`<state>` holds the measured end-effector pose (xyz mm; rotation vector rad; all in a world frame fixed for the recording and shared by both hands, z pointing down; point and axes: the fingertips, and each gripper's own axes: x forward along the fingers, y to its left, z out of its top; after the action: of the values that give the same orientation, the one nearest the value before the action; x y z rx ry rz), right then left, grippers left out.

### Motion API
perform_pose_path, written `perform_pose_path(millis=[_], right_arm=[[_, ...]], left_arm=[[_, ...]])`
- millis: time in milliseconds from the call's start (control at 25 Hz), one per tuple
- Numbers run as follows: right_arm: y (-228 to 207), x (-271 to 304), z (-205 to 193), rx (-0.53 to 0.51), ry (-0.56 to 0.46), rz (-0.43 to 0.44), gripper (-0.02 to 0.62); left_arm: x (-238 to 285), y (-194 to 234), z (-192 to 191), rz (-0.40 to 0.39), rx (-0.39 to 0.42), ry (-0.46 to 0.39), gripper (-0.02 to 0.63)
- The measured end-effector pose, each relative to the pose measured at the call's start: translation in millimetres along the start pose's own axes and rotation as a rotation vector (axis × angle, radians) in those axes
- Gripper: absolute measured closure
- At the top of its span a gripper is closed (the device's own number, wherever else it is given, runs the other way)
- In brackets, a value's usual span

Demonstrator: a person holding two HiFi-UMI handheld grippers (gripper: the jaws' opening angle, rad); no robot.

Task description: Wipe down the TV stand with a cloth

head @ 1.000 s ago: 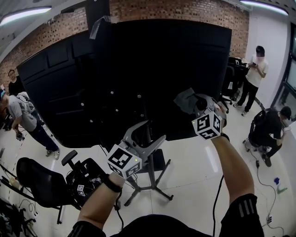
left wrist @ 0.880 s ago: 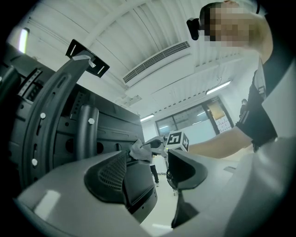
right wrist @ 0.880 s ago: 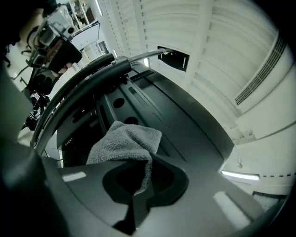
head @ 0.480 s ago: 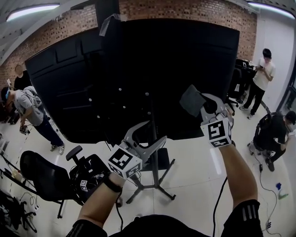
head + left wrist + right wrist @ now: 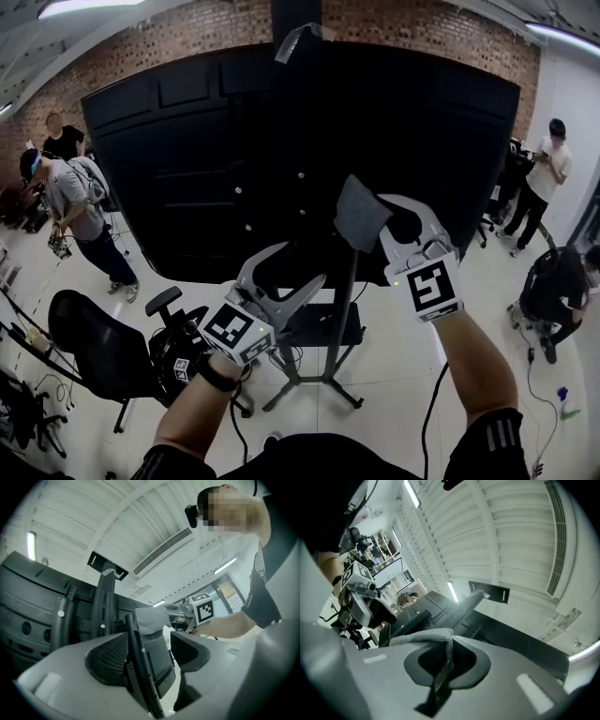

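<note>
**Right gripper** [image 5: 382,223] [image 5: 446,658]: the jaws are clenched on one edge of a grey cloth [image 5: 361,214] [image 5: 424,637]. The cloth stands up and to the left of the pads. It hangs in front of the lower edge of the black TV [image 5: 234,159], seen from its back, and just above the top of the TV stand [image 5: 340,319]. No view shows whether the cloth touches the pole.

**Left gripper** [image 5: 302,264] [image 5: 154,658]: the jaws are released and stand apart, gripping nothing. In the head view it is held low, just left of the pole. In the left gripper view the stand's pole [image 5: 142,667] and a dark box fixed to it line up between the jaws. The cloth [image 5: 150,619] shows beyond the pole's top, with the right gripper's marker cube to its right.

**Surroundings:** the stand's legs rest on a pale floor [image 5: 394,356]. A black chair [image 5: 94,352] is near the lower left corner of the TV. People stand or crouch well apart at the left and right edges, before a brick wall [image 5: 216,23].
</note>
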<state>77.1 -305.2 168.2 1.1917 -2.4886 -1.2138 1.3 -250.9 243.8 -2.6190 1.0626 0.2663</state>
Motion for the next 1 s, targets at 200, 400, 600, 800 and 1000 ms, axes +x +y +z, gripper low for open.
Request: perform_pose_path(millis=[200,400,600,800,1000], right_arm=[[51.3,47.7,42.0,0.108,-0.057,0.064,0.586],[105.9,97.5,79.9,0.033,-0.042,0.109,0.586],[156.8,151.5,95.0,-0.294,0.069,0.077,0.586],[191.3,205.6,89.2,-0.580,0.184,0.095,0.586],[224.2,246.7,83.4,-0.879,0.285,0.118,0.586]], left_arm=[[-51.8,39.9,18.1,0.044,0.019,0.004,0.301],[-100.3,82.0,25.2,0.088,0.021,-0.011,0.301],[-140.0,110.4,19.1,0.090,0.017,0.003,0.301],[-170.0,143.7,11.5,0.100,-0.022,0.006,0.302],[-193.7,177.0,-3.2,0.122,-0.079,0.007,0.302]])
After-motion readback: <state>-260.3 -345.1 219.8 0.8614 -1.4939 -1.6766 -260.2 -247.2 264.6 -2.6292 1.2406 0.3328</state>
